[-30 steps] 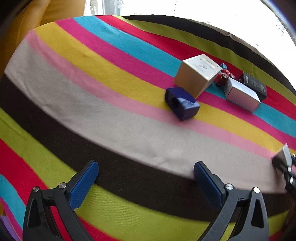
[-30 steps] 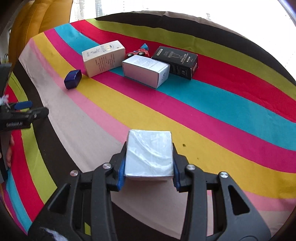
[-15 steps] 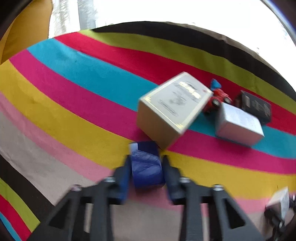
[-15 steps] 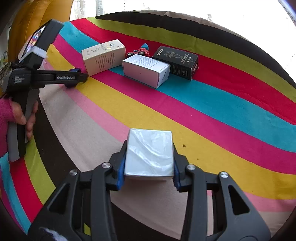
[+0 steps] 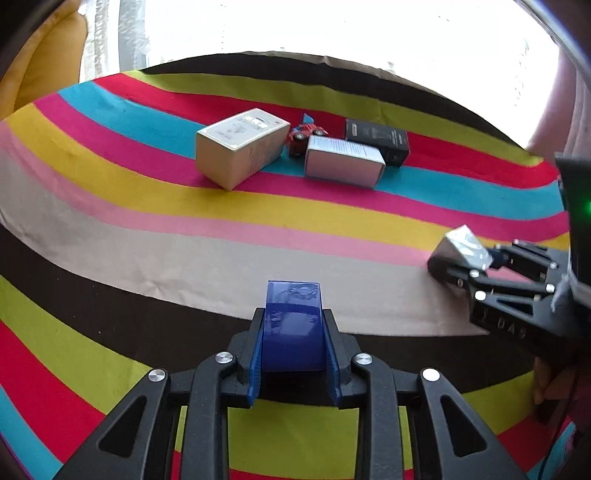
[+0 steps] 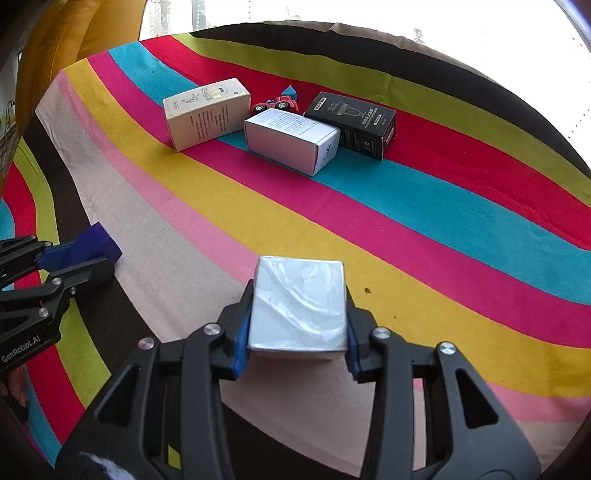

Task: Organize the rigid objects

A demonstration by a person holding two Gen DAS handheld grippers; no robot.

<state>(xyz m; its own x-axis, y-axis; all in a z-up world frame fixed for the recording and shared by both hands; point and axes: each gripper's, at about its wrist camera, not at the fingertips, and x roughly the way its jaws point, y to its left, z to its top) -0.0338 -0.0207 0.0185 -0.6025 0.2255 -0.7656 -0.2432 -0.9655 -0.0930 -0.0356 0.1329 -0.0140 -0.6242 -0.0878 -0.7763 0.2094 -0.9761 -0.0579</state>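
My left gripper (image 5: pixel 293 332) is shut on a small dark blue box (image 5: pixel 291 325), held above the striped cloth's brown and beige stripes; the same blue box (image 6: pixel 94 243) shows at the left edge of the right wrist view. My right gripper (image 6: pixel 297 328) is shut on a silver foil-wrapped box (image 6: pixel 299 304), also seen at the right of the left wrist view as the silver box (image 5: pixel 463 245). At the far side lie a cream box (image 6: pixel 207 112), a white box (image 6: pixel 291 144), a black box (image 6: pixel 352 123) and a red toy car (image 6: pixel 277 103).
A striped cloth (image 6: pixel 443 229) covers the whole surface. A yellow cushion (image 6: pixel 85 33) stands at the back left. A person's hand (image 5: pixel 554 384) holds the right gripper's handle at the right edge of the left wrist view.
My left gripper went forward to the blue box beside the cream box, shut on it, and has pulled it back toward the near side. The right gripper kept still with the silver box.
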